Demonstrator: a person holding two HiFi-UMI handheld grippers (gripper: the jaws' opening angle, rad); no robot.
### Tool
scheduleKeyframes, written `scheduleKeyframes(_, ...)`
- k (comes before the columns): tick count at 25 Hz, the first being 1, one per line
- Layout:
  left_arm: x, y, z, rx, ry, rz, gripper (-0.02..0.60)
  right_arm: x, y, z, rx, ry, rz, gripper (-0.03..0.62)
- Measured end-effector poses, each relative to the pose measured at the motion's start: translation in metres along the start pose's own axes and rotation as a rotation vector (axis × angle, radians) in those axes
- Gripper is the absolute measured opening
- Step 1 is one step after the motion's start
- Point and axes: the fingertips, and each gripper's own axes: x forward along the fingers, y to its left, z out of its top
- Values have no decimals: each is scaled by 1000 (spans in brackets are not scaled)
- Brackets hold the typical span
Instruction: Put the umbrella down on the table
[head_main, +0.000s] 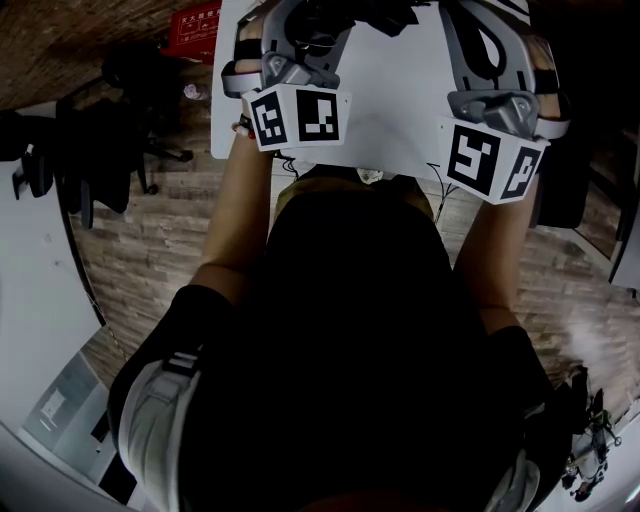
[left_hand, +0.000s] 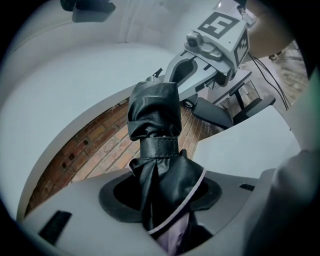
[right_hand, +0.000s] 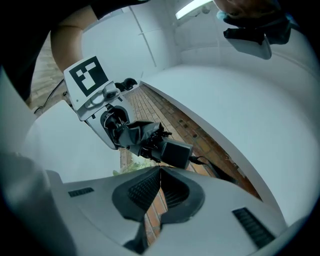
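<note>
A folded black umbrella (left_hand: 154, 125), bound by a strap, sticks out from between the jaws of my left gripper (left_hand: 161, 200), which is shut on its lower end. In the right gripper view the umbrella (right_hand: 142, 134) and its black handle (right_hand: 176, 153) show in that left gripper (right_hand: 107, 120), above the near edge of the white table (right_hand: 65, 150). My right gripper (right_hand: 160, 172) is shut with nothing between its pads. In the head view both grippers, the left gripper (head_main: 300, 35) and the right gripper (head_main: 497, 45), hang over the white table (head_main: 400, 90).
Black office chairs (head_main: 110, 150) stand on the brick-patterned floor (head_main: 170, 220) to the left. A red box (head_main: 195, 30) lies near the table's far left corner. Another white surface (head_main: 30, 300) fills the left edge. Cables (head_main: 440, 190) hang at the table's near edge.
</note>
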Motion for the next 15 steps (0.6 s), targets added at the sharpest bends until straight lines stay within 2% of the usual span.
scheduleKeyframes(6, 18, -9, -28, -41, 42, -44, 218, 13, 6, -7, 4, 25, 15, 29)
scheduleKeyframes(15, 35, -24, -47, -40, 107, -84, 218, 17, 13, -14, 15, 30, 35, 29)
